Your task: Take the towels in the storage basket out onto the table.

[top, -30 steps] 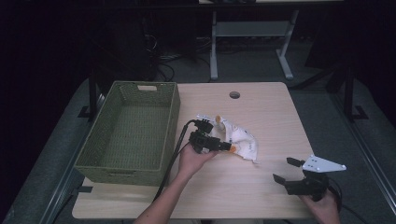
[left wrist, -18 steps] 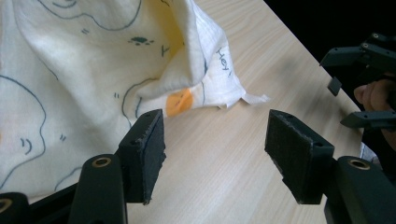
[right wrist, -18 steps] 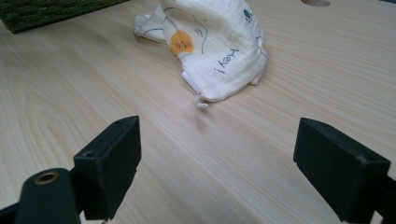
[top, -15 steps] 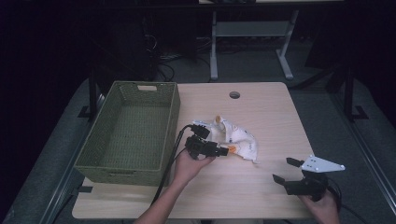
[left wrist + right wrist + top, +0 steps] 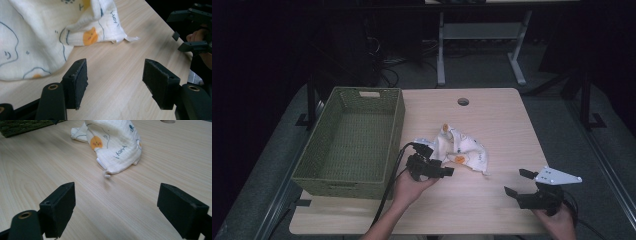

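A crumpled white cloth (image 5: 462,149) with orange and blue prints lies in the middle of the wooden table. My left gripper (image 5: 448,171) stands open just in front of the cloth's near left edge, low over the wood. In the left gripper view the cloth (image 5: 37,37) lies ahead and left of the left gripper (image 5: 115,72), with bare table between the jaws. My right gripper (image 5: 518,182) stands open near the front right corner, pointing at the cloth (image 5: 115,142). Nothing sits in the right gripper (image 5: 116,205).
A green woven basket (image 5: 399,125) stands on the table's left side, close beside the left hand; its corner (image 5: 20,126) shows in the right gripper view. A round cable hole (image 5: 463,101) is at the back of the table. Table legs and cables lie beyond.
My left gripper has drawn back from the cloth's left edge toward the near side of the table. The right gripper and the cloth have stayed put.
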`<state>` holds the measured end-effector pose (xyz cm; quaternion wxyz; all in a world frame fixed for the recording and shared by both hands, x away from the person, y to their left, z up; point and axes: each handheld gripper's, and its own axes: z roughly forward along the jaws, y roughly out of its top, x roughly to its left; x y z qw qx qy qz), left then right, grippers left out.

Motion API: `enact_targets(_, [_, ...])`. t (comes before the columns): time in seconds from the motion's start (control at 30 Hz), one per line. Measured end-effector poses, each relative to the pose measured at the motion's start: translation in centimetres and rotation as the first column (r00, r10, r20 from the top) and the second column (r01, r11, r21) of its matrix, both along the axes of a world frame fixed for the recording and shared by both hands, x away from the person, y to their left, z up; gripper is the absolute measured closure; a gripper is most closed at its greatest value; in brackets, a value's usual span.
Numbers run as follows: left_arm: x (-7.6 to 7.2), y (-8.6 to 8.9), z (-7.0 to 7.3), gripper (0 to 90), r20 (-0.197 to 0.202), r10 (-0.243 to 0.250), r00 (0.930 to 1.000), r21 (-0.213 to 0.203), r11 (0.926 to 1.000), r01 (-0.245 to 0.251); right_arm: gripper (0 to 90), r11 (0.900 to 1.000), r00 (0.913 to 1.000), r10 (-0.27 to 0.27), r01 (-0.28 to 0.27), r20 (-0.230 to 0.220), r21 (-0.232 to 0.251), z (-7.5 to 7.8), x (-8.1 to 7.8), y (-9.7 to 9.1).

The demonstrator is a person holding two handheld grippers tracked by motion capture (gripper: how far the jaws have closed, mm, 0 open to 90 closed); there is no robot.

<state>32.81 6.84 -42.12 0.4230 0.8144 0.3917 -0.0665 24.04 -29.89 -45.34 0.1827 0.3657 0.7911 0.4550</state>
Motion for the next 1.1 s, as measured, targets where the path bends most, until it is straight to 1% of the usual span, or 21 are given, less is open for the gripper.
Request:
enact_targets(0.13, [-0.5,0.4,-0.2,35.3,0.005,-0.001,1.0000,0.002,1.0000,0.001,14.5,1.0000,1.0000,-0.001,0.001,0.000,-0.001,0.0,0.0,0.0])
enact_targets(0.2, [-0.8,0.5,-0.3,35.2,0.003,0.001,1.0000,-0.007,1.0000,-0.001,14.5,1.0000,1.0000,-0.002,0.002,0.000,-0.001,0.0,0.0,0.0])
enact_targets(0.33, [-1.4,0.7,-0.5,34.9,0.015,-0.011,0.9998,0.005,0.9999,0.011,14.5,1.0000,1.0000,-0.003,0.003,-0.002,-0.004,-0.1,0.0,0.0])
enact_targets(0.4, [-1.8,0.9,-0.5,34.7,0.016,-0.014,0.9998,-0.006,0.9999,0.014,14.5,1.0000,1.0000,-0.003,0.003,-0.004,-0.006,-0.2,0.0,0.0])
enact_targets(0.47, [-2.0,0.9,-0.5,34.7,0.019,-0.014,0.9997,-0.008,0.9999,0.014,14.5,1.0000,1.0000,-0.004,0.003,-0.005,-0.006,-0.2,0.0,0.0])
enact_targets(0.5, [-2.4,0.9,-0.5,34.6,0.031,-0.021,0.9993,-0.004,0.9998,0.021,14.5,1.0000,1.0000,-0.005,0.005,-0.006,-0.005,-0.2,-0.1,0.0])
enact_targets(0.53, [-2.4,0.9,-0.5,34.6,0.031,-0.021,0.9993,-0.004,0.9998,0.021,14.5,1.0000,1.0000,-0.005,0.005,-0.006,-0.005,-0.2,-0.1,0.0])
enact_targets(0.6, [-2.7,1.0,-0.6,34.7,0.033,-0.022,0.9992,-0.013,0.9997,0.022,14.5,1.0000,1.0000,-0.007,0.007,-0.005,-0.006,-0.2,-0.1,0.0])
enact_targets(0.63, [-2.8,1.0,-0.7,34.7,0.036,-0.026,0.9990,-0.006,0.9996,0.027,14.5,1.0000,1.0000,-0.007,0.007,-0.005,-0.006,-0.2,-0.1,0.0])
enact_targets(0.7, [-3.3,1.2,-1.0,34.4,0.042,-0.035,0.9985,-0.008,0.9993,0.035,14.5,0.9999,0.9999,-0.006,0.006,-0.009,-0.010,-0.3,-0.1,0.0])
enact_targets(0.73, [-3.3,1.2,-1.0,34.3,0.042,-0.035,0.9985,-0.008,0.9993,0.035,14.5,0.9999,0.9999,-0.006,0.006,-0.009,-0.010,-0.3,-0.1,0.0])
enact_targets(0.77, [-3.5,1.3,-1.1,33.7,0.045,-0.038,0.9983,-0.003,0.9993,0.038,14.5,0.9999,1.0000,-0.006,0.006,-0.007,-0.009,-0.4,-0.2,0.0])
enact_targets(0.83, [-4.0,1.5,-1.3,33.7,0.044,-0.052,0.9977,-0.019,0.9984,0.052,14.6,0.9999,0.9999,-0.007,0.007,-0.009,-0.007,-0.4,-0.2,-0.1])
enact_targets(0.9, [-4.5,1.7,-1.4,33.5,0.051,-0.059,0.9969,-0.021,0.9980,0.060,14.5,0.9999,0.9999,-0.011,0.011,-0.009,-0.004,-0.4,-0.2,-0.1])
enact_targets(0.93, [-4.8,1.8,-1.5,33.1,0.052,-0.063,0.9967,-0.030,0.9974,0.065,14.5,0.9999,0.9999,-0.011,0.011,-0.012,-0.004,-0.4,-0.3,-0.1])
enact_targets(0.97, [-5.2,2.0,-1.5,32.8,0.070,-0.069,0.9952,-0.036,0.9968,0.072,14.5,0.9999,0.9999,-0.011,0.011,-0.009,-0.007,-0.4,-0.3,-0.1])
enact_targets(1.03, [-5.4,2.0,-1.5,32.6,0.071,-0.073,0.9948,-0.041,0.9963,0.076,14.6,0.9999,0.9999,-0.011,0.011,-0.011,-0.005,-0.4,-0.4,0.0])
enact_targets(1.1, [-5.7,2.2,-1.7,32.5,0.082,-0.080,0.9935,-0.047,0.9954,0.084,14.5,1.0000,1.0000,-0.007,0.007,-0.006,-0.003,-0.3,-0.5,0.1])
